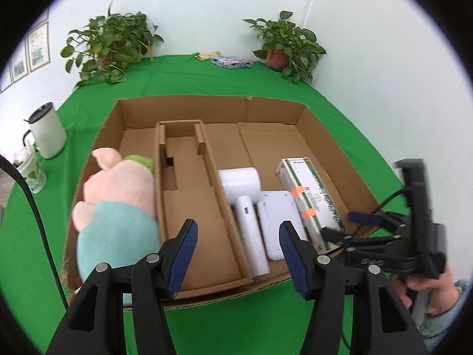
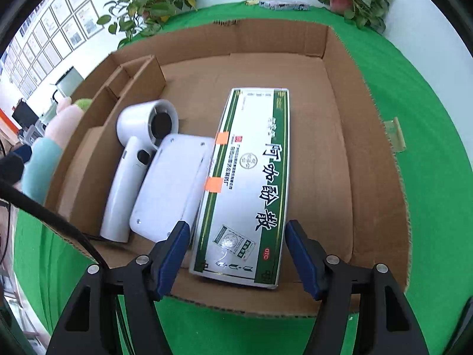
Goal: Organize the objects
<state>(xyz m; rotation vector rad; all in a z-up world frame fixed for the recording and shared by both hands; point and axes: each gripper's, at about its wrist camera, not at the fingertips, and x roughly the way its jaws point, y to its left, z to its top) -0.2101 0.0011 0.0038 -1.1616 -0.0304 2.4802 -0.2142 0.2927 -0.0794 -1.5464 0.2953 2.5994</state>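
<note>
While both grippers hang above the tray, contents read:
Shallow brown cardboard tray (image 2: pixel 369 153): on green cloth (image 2: pixel 428 118).
Green-and-white printed carton (image 2: pixel 251 177): flat in right compartment, beside white slab device (image 2: pixel 168 183) and white hair dryer (image 2: pixel 133 159).
Pink-and-teal plush toy (image 1: pixel 115 207): left compartment.
Left gripper (image 1: pixel 238 256): fingers apart, empty.
Right gripper (image 2: pixel 238 259): fingers released, straddling carton's near end.

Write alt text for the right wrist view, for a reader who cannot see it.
The open right gripper hovers over a green-and-white medicine box lying flat in a cardboard box on a green tablecloth. Left of it lie a flat white device and a white handheld fan.
</note>
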